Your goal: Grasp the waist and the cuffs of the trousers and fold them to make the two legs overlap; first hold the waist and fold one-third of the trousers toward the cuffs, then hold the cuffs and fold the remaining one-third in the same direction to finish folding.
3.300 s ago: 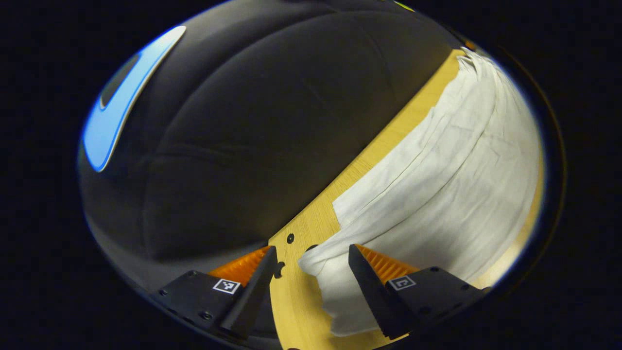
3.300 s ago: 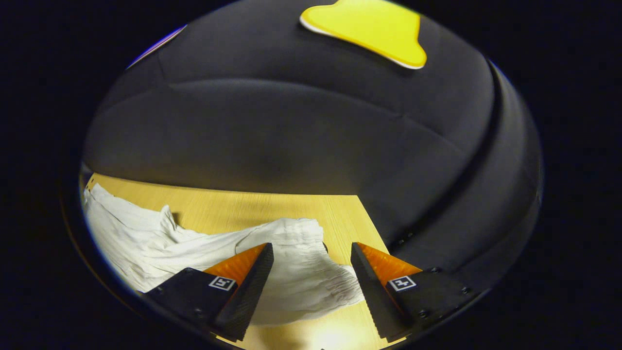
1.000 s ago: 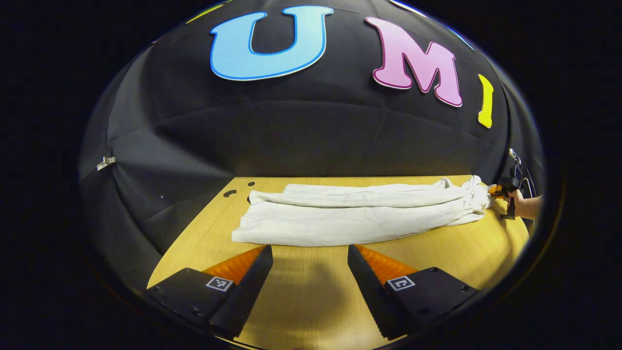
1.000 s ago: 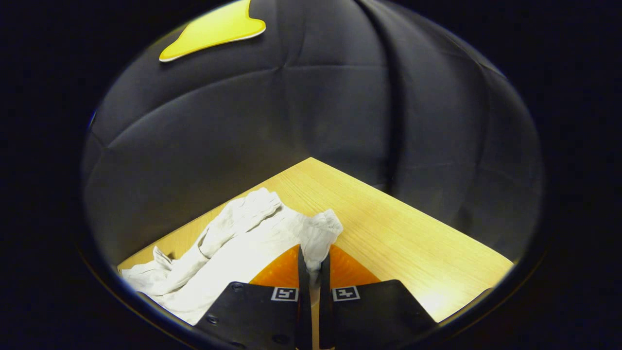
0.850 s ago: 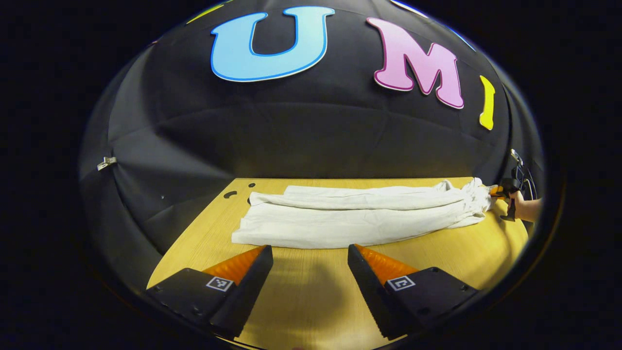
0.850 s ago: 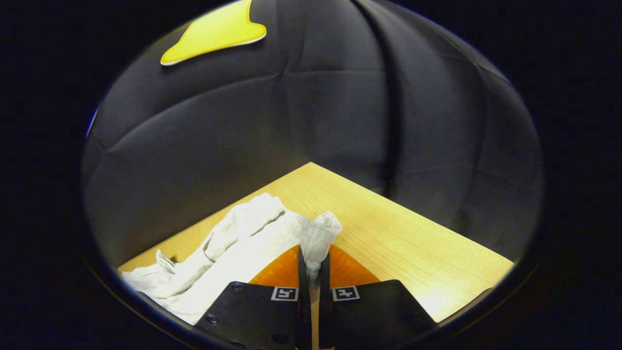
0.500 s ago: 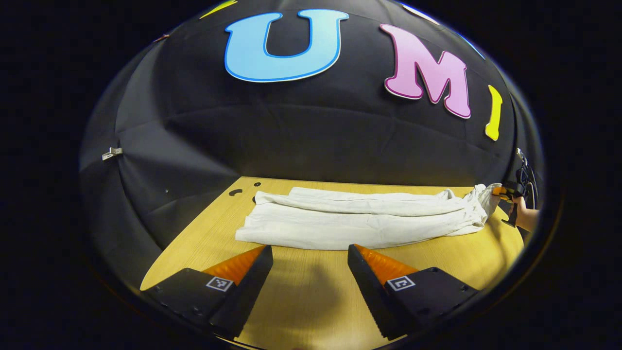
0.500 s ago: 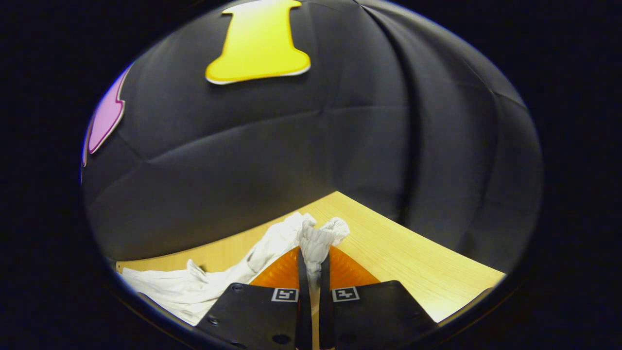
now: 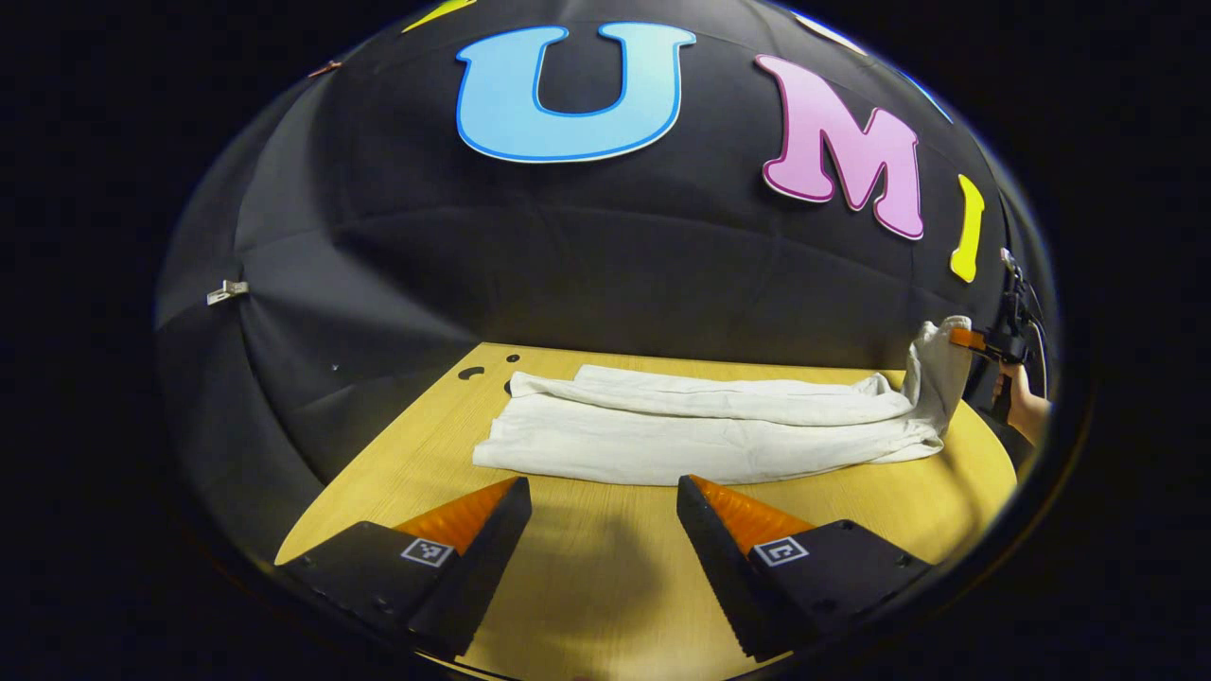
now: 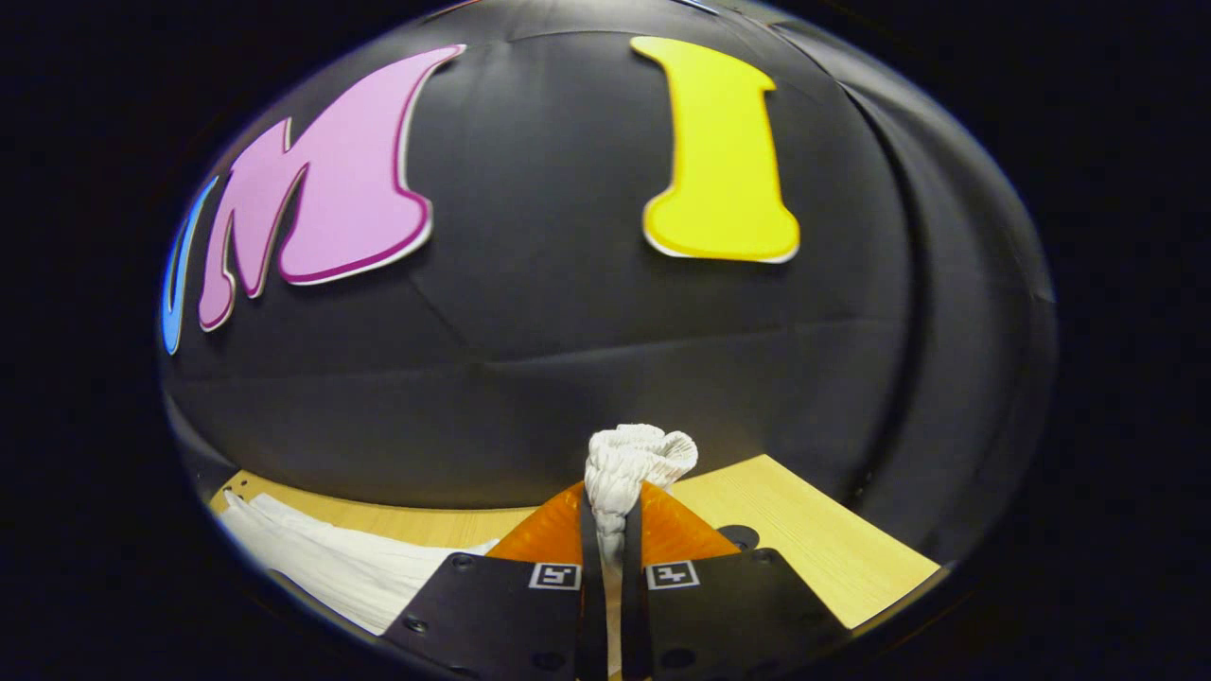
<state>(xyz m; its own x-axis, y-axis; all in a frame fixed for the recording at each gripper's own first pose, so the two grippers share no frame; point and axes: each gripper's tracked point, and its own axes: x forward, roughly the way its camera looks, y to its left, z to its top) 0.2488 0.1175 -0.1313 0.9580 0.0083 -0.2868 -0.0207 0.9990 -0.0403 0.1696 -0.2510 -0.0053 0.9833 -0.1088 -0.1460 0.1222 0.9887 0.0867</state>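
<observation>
At three o'clock on table, right gripper pinched trousers' waist, raised. Left gripper spread wide, hovered at six o'clock.

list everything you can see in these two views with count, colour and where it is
trousers: one pair, white, lying lengthwise across the table with the legs overlapped; the right-hand end is lifted off the table
waist: one bunched end of the trousers, white, pinched between the right gripper's fingers
table: one, light wood, under the trousers; small dark holes near its far left corner
booth wall: black cloth, behind and beside the table
clip: one, pale metal, on the wall at far left
left gripper: one, open and holding nothing, over the near table edge short of the trousers
right gripper: one, shut on the waist, raised above the table
hand: one, at the far right of the left gripper view, holding the right gripper
</observation>
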